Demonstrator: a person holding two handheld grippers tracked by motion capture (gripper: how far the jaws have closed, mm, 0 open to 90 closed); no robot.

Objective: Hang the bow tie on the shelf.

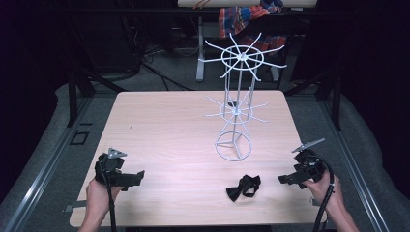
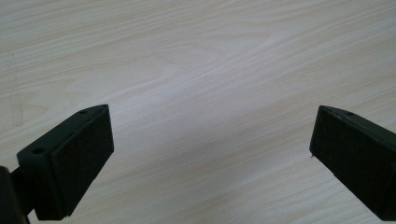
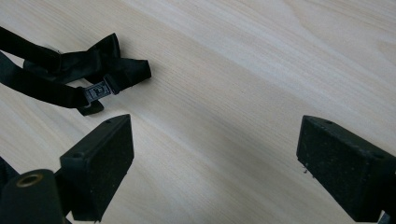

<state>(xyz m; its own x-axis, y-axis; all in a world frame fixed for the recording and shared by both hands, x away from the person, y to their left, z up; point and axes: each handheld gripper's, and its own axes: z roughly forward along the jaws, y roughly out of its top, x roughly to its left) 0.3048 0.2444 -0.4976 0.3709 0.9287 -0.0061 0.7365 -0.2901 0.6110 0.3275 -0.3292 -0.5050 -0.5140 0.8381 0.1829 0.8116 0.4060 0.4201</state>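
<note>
A black bow tie with its strap (image 1: 244, 186) lies on the wooden table (image 1: 164, 140) near the front edge, right of centre. In the right gripper view the bow tie (image 3: 70, 79) lies at the upper left, beyond the left jaw. My right gripper (image 1: 284, 179) is held low at the table's front right, to the right of the bow tie, open with bare wood between its jaws (image 3: 212, 158). My left gripper (image 1: 138, 176) is at the front left, open over bare wood (image 2: 210, 149). A white wire rack (image 1: 237, 96) with two tiers of spokes stands behind the bow tie.
Patterned cloth (image 1: 246, 17) hangs over a frame behind the table. Grey floor and black frame legs surround the table. Bare wood spans the table's left and middle.
</note>
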